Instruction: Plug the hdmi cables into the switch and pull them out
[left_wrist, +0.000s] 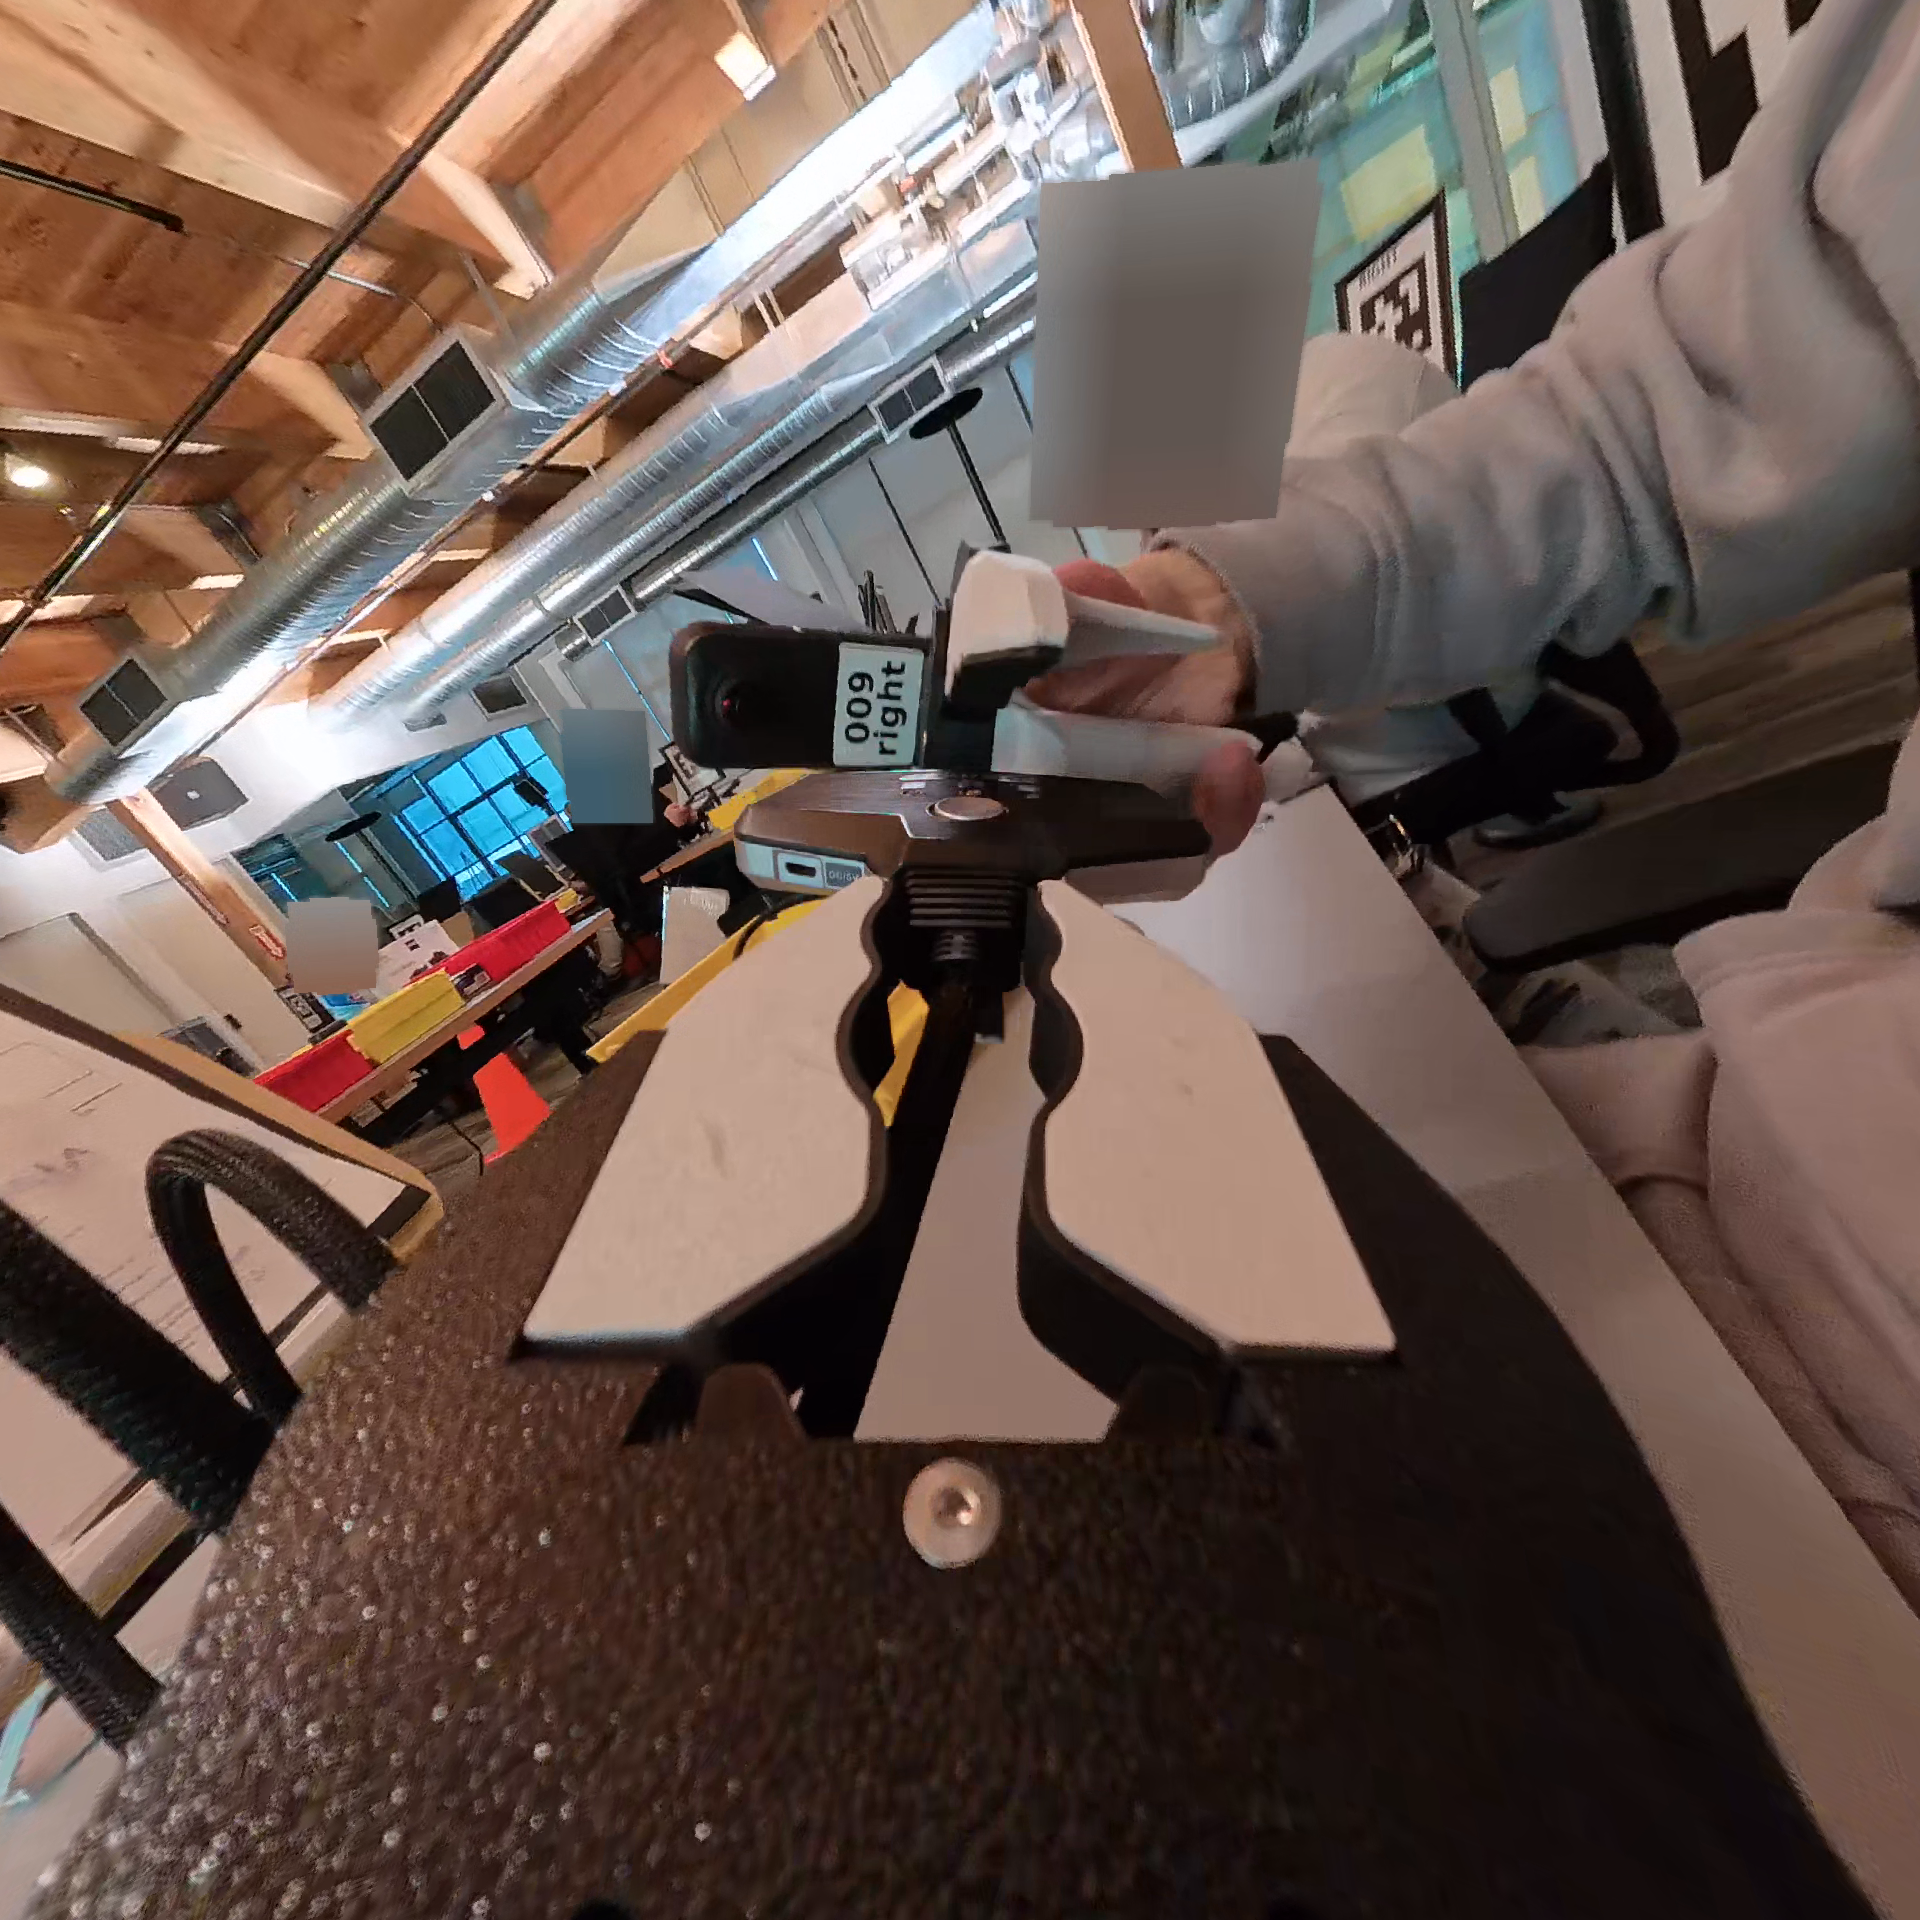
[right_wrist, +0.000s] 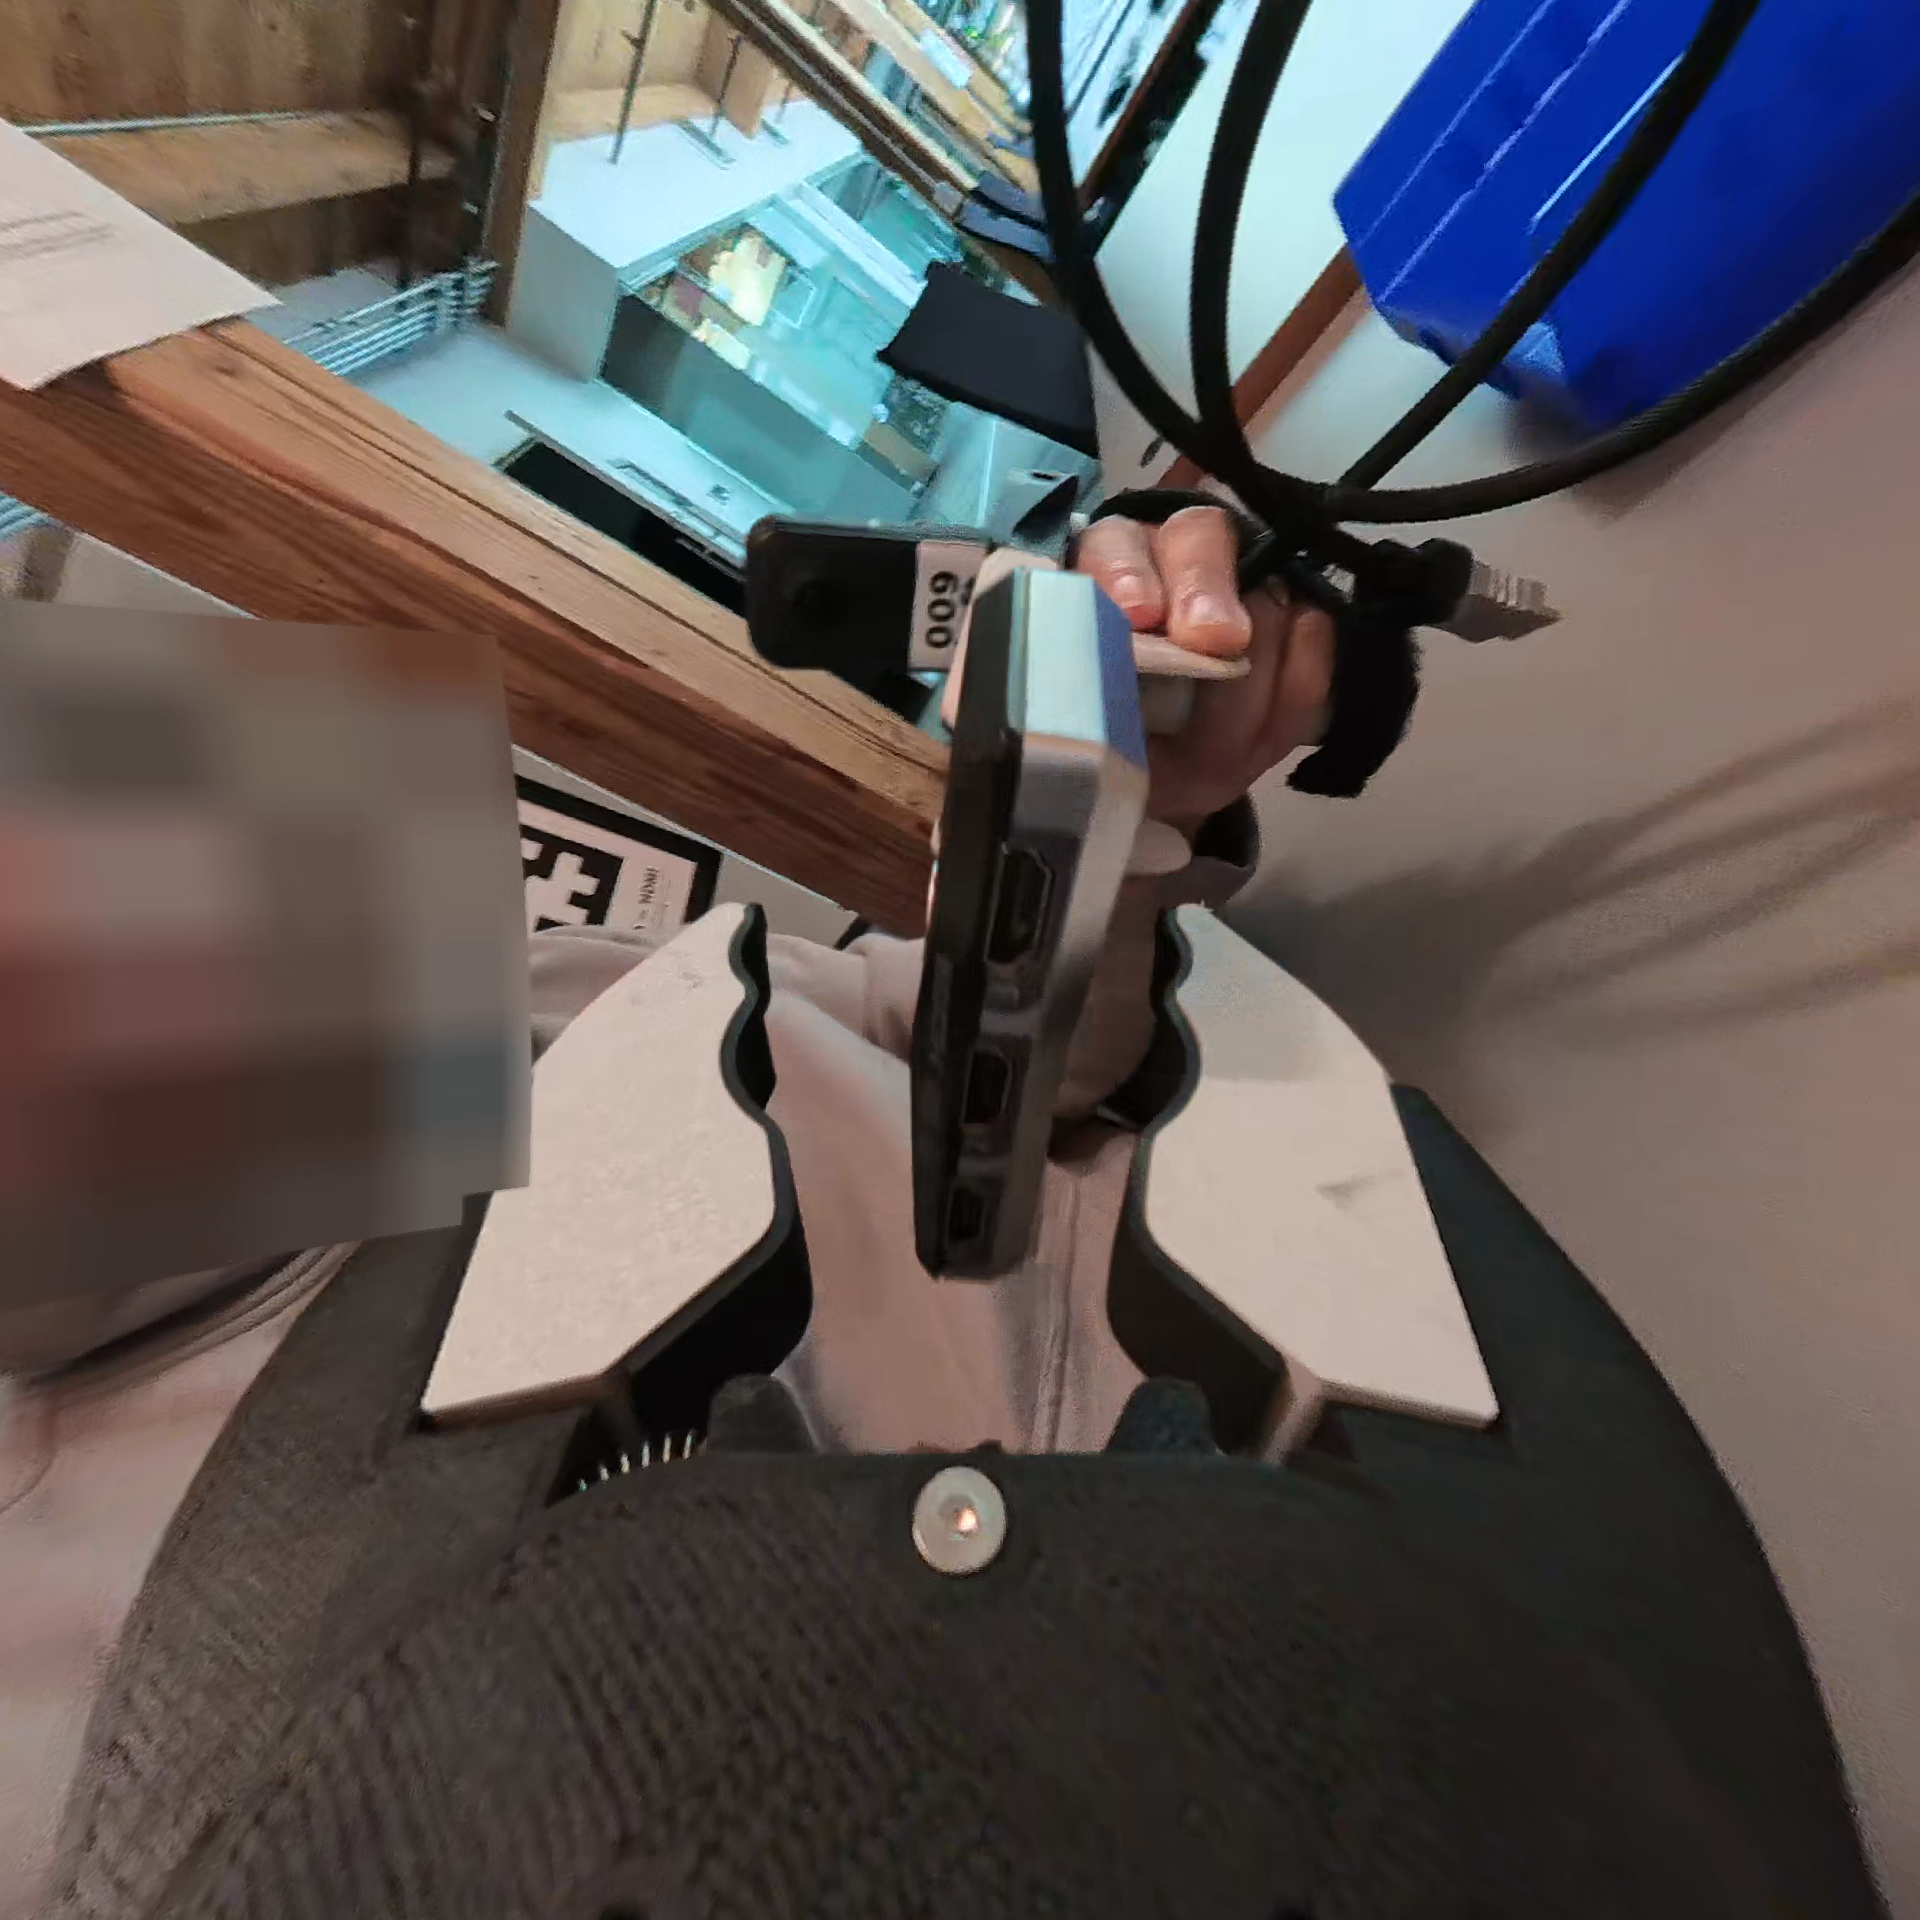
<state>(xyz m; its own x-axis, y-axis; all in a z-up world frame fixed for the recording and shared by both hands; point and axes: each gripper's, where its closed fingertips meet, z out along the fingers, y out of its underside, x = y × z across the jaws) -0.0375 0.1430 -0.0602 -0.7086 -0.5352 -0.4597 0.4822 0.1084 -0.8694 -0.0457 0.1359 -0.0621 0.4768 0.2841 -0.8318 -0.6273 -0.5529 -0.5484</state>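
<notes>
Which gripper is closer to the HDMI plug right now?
Left. The left gripper is shut on the HDMI plug; the right gripper is open beyond it, fingers either side of the switch.

A white counter (left_wrist: 1382, 997) runs along the right of the left wrist view, its bare top reaching toward the person's pale sleeve. In the right wrist view a pale counter surface (right_wrist: 1558, 935) fills the right side; a blue bin (right_wrist: 1621, 208) sits on it at the far end, with black cables (right_wrist: 1558, 488) looping across nearby.
</notes>
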